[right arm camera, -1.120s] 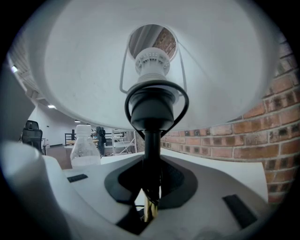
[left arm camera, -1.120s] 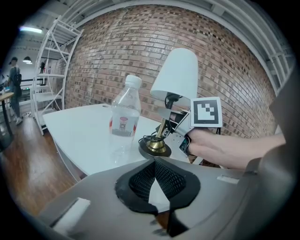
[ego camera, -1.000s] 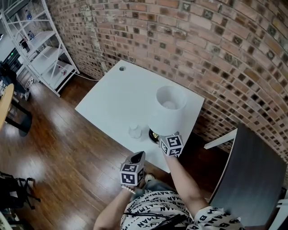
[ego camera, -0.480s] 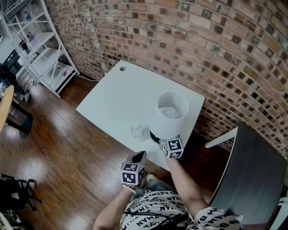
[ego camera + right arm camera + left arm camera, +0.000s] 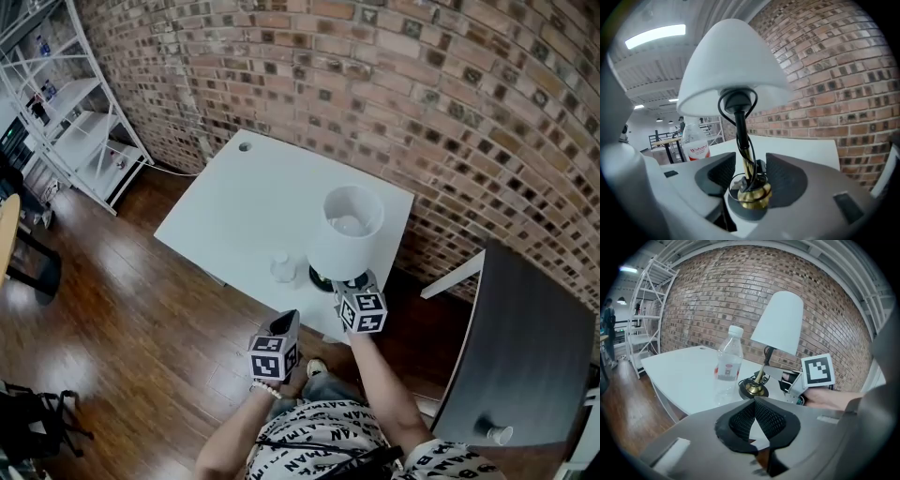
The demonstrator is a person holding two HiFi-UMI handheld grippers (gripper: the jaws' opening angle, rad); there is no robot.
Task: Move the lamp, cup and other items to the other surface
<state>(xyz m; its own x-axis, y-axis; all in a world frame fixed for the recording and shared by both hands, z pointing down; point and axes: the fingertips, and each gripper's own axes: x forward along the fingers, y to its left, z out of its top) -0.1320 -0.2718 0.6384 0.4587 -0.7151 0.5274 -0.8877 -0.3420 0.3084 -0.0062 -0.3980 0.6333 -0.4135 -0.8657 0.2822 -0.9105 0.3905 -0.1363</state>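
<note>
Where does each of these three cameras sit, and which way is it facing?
Head view: on the person's head, facing steeply down at the white table, lamp and water bottle; shows both arms, left tongs and right tongs.
Left gripper view: rides the left tongs, facing across the table toward the brick wall; shows its own shut jaws.
Right gripper view: rides the right tongs, facing the lamp close up; its jaws have just been opening, the stem loose between them.
Shared: all show lamp and water bottle.

You have the lamp [image 5: 345, 232] standing on the white table [image 5: 234, 199] toward its 5 o'clock corner, and the bottle [image 5: 282, 268] just beside it at 9 o'clock.
</note>
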